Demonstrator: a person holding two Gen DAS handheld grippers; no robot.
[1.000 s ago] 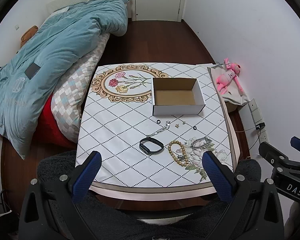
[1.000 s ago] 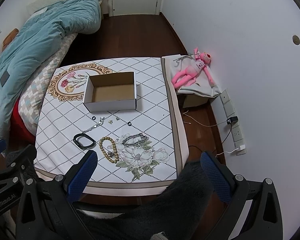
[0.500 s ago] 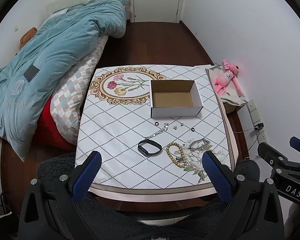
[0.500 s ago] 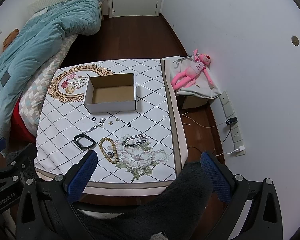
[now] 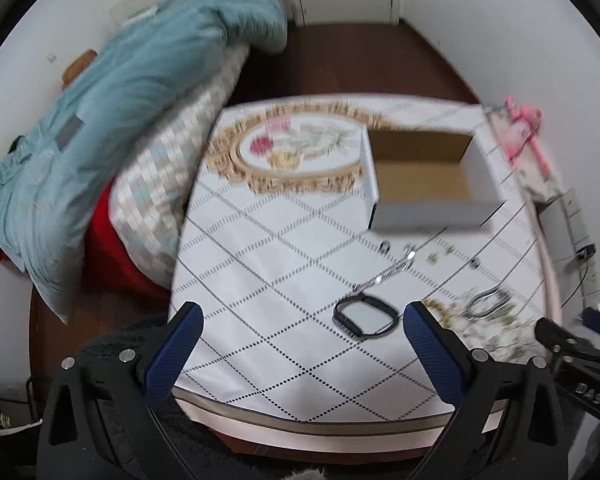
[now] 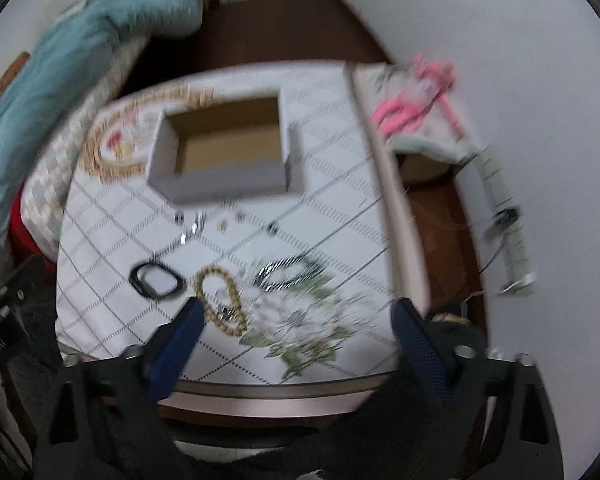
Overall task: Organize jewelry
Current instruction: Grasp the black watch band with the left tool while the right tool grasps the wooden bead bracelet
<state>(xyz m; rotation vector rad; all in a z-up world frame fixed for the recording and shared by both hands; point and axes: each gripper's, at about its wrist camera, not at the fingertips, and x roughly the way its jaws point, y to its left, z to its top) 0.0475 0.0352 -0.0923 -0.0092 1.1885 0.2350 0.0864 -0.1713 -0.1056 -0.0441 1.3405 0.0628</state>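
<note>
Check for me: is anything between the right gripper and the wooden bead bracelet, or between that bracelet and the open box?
Nothing visible blocks the right gripper; the wooden bead bracelet lies just ahead, by its left finger. Toward the open box, only small loose jewelry pieces lie flat on the table; lifting over clears them.

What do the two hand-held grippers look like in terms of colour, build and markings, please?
Both the left hand-held gripper and the right hand-held gripper have black angular frames with silver screws and two long fingers faced with textured blue pads. White lettering marks their bodies, too partial to read. No cables or sleeves show.
</note>
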